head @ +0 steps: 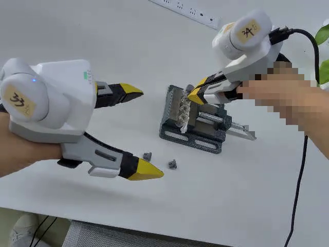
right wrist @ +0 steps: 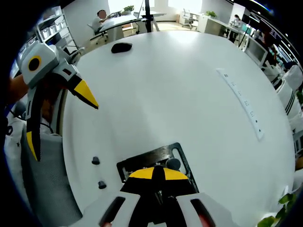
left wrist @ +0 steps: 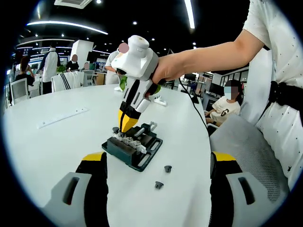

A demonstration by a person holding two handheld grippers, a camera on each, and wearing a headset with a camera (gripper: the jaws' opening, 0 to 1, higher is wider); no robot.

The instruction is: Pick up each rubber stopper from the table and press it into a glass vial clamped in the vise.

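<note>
A dark vise (head: 191,138) stands mid-table with a row of glass vials (head: 181,109) clamped in it. My right gripper (head: 196,95) is shut, its yellow tips down on the vials' far end. In the right gripper view the tips (right wrist: 156,174) meet over the vise (right wrist: 142,161), beside a dark stopper (right wrist: 173,164) seated in a vial. Two loose rubber stoppers (head: 147,155) (head: 172,164) lie on the table in front of the vise. My left gripper (head: 143,133) hovers left of them, open wide and empty; its own view shows both stoppers (left wrist: 167,168) (left wrist: 159,185) ahead.
A white power strip (head: 190,10) lies at the table's far edge. A black cable (head: 302,159) hangs down the right side. Green leaves (head: 324,36) stand at the right edge. People sit at desks beyond the table.
</note>
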